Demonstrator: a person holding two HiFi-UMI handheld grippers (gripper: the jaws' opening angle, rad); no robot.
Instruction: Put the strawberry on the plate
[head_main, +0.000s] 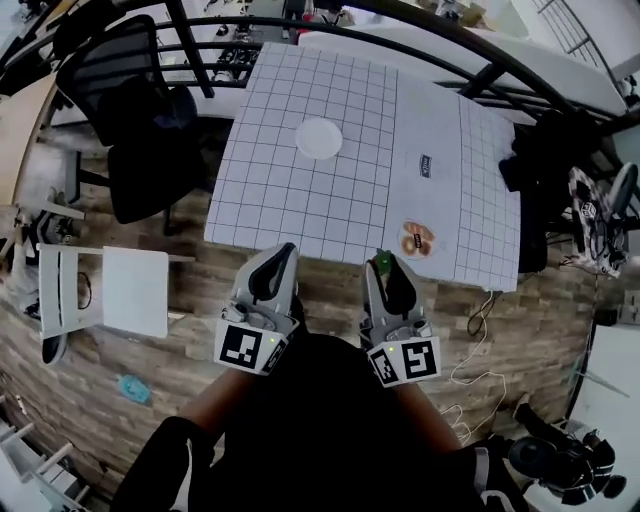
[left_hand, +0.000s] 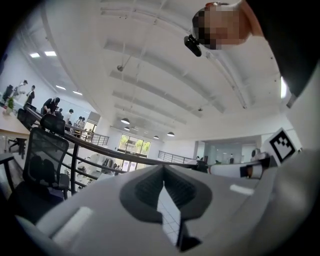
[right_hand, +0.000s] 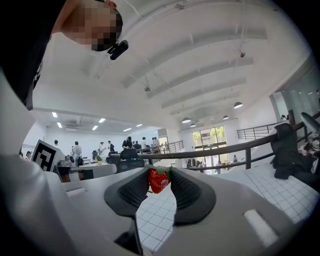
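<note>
My right gripper (head_main: 383, 260) is shut on a red strawberry (right_hand: 159, 180), pinched between the dark pads at the jaw tips; its green top (head_main: 382, 264) shows in the head view. My left gripper (head_main: 284, 250) is held beside it with its jaws shut and nothing between them; the left gripper view shows the tips (left_hand: 163, 170) meeting. Both hover just in front of the near edge of the table (head_main: 280, 190) with its white grid cloth. The white plate (head_main: 318, 138) lies bare on the far middle of the table, well beyond both grippers.
A round picture disc (head_main: 417, 240) lies near the table's front right, and a small dark label (head_main: 426, 166) beyond it. A black office chair (head_main: 140, 120) stands left of the table, a white stool (head_main: 110, 290) nearer. A black bag (head_main: 545, 170) sits at the right edge.
</note>
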